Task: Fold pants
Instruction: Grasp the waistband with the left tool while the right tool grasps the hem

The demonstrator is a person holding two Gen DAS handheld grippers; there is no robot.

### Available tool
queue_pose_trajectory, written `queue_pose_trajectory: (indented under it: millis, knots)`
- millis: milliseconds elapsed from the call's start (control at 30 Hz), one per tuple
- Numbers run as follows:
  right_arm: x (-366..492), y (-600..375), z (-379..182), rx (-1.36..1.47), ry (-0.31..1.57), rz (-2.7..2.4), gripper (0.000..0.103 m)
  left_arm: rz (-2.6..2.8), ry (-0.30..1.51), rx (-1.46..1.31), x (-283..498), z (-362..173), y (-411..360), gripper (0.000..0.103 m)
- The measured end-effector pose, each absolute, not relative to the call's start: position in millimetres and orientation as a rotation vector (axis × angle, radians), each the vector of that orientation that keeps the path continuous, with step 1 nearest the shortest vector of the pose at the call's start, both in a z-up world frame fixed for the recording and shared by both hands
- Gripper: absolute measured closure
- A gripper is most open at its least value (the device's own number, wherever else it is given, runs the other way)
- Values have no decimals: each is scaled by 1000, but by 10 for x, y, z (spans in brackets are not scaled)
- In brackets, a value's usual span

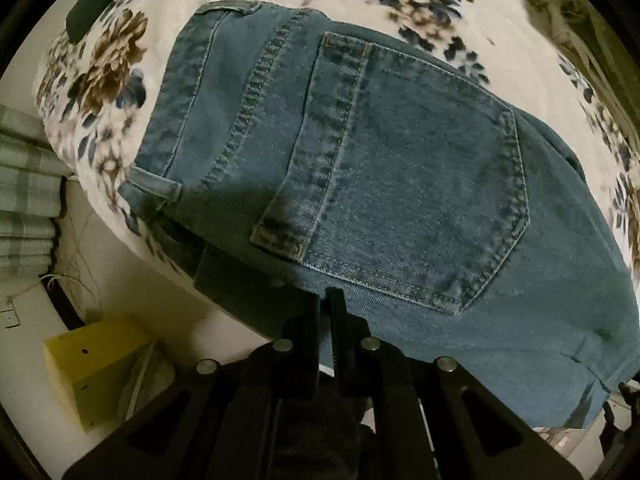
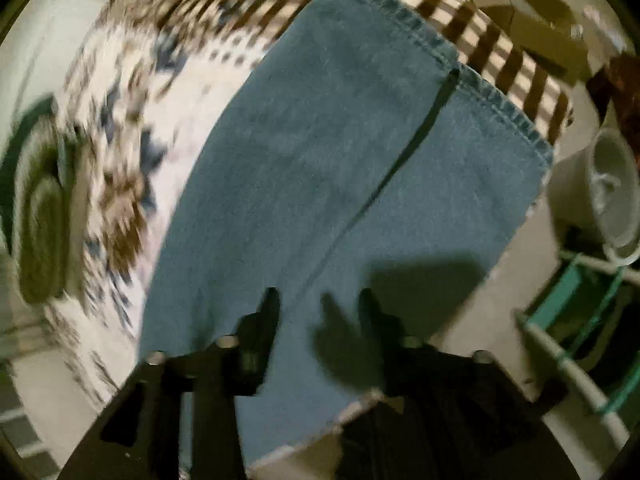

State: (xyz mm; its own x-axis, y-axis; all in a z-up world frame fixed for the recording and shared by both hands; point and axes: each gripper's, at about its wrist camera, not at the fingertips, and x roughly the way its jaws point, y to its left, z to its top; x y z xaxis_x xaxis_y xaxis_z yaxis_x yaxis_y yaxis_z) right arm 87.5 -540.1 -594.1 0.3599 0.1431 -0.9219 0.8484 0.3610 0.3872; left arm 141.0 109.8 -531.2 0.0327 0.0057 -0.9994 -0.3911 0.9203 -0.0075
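The blue denim pants lie on a floral blanket, seat side up, with a back pocket and the waistband at the left. My left gripper is shut on the near edge of the pants, just below the pocket. In the right wrist view the two pant legs lie side by side, their hems at the far end. My right gripper is open just above the leg fabric and holds nothing.
A yellow box and folded green cloth sit off the bed edge at the left. A brown-checked blanket border, cardboard boxes, a white bucket and a green-and-white rack stand beyond the bed at the right.
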Motion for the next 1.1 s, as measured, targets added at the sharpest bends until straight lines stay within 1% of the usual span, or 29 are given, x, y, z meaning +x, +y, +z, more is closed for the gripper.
queue_pose_trajectory:
  millis: [133,267,300,367,400,600,733,933,1100]
  knots:
    - [780,-5766,-6232,1233,1025,-685,57,305,1508,-310,1459,-5263,1077,100]
    - [703,-6037,-6464,1352,866,-708,57,303,1514,-307,1494,-5234,1058,100]
    - [681,-6046,-6470,1364,836,-714,65,303,1514,-307,1497,-5221,1055,100]
    - [639,-6060,-6418,1337,818,-745,91,303,1514,-308,1501,-5196,1074,100]
    - [607,-6060,-6376,1328,819,-746,94,304,1514,-312,1501,-5180,1069,100]
    - [341,-5969,-5966,1263,855,-724,97,295,1505,-315,1472,-5005,1116,100]
    - [102,-5966,-5875,1271,910,-715,97,282,1510,-309,1424,-4944,1203,100]
    - [-225,-5998,-6095,1333,989,-748,97,321,1518,-244,1372,-5060,1331,101]
    - [-304,-5978,-6316,1308,1047,-779,96,337,1542,-248,1315,-5201,1397,100]
